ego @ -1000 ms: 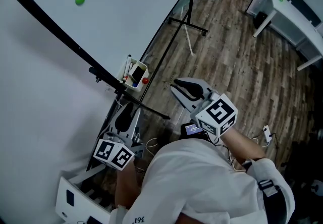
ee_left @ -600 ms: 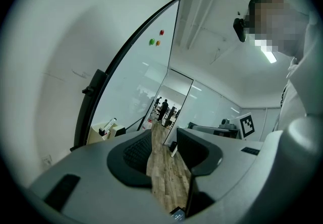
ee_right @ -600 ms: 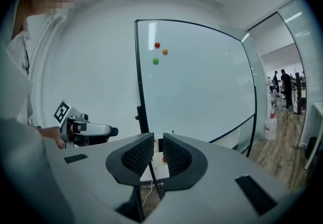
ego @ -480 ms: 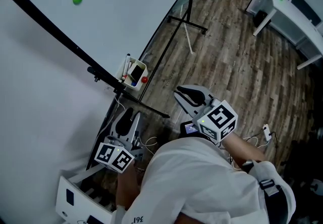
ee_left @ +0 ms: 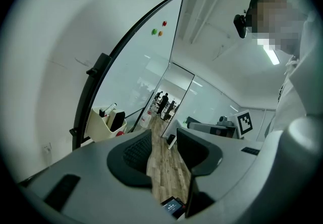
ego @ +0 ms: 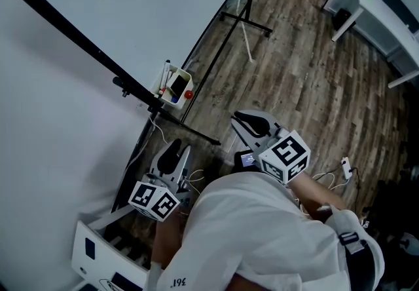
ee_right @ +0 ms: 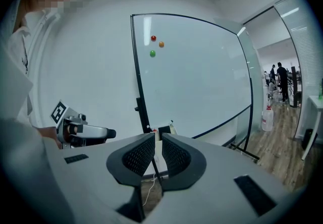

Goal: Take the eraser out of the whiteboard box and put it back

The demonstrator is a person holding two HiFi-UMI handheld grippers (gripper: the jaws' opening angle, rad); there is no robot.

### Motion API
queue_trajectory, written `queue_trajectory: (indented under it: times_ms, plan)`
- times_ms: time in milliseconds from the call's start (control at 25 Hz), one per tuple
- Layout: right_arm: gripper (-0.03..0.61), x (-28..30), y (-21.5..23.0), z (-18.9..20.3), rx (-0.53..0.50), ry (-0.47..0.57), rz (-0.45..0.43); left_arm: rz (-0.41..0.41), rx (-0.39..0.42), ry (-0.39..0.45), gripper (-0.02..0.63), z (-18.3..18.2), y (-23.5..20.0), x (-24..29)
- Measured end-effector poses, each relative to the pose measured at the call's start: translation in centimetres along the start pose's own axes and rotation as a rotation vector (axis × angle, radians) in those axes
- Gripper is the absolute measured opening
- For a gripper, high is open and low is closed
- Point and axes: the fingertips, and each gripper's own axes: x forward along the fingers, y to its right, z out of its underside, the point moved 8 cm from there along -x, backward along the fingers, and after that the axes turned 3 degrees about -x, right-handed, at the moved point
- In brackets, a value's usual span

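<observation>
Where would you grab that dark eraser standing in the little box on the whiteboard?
Probably its top end, from above: the eraser stands on end in the open-topped box, so only that end clears the walls; a marker stands close beside it.

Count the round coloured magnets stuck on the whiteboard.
3, grouped high on the whiteboard: red magnet uppermost, orange magnet beside it, green magnet lowest. The head view shows only the green one; none seems hidden.
</observation>
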Motion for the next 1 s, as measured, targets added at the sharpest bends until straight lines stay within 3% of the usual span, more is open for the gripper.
queue_trajectory:
  times_ms: [1000]
  plan:
    - [0.025, -0.2, -0.7, 1.2, -0.02, -0.028, 0.01, 0.049, 0.0, -0.036, 0.161, 1.5, 0.2, 0.1]
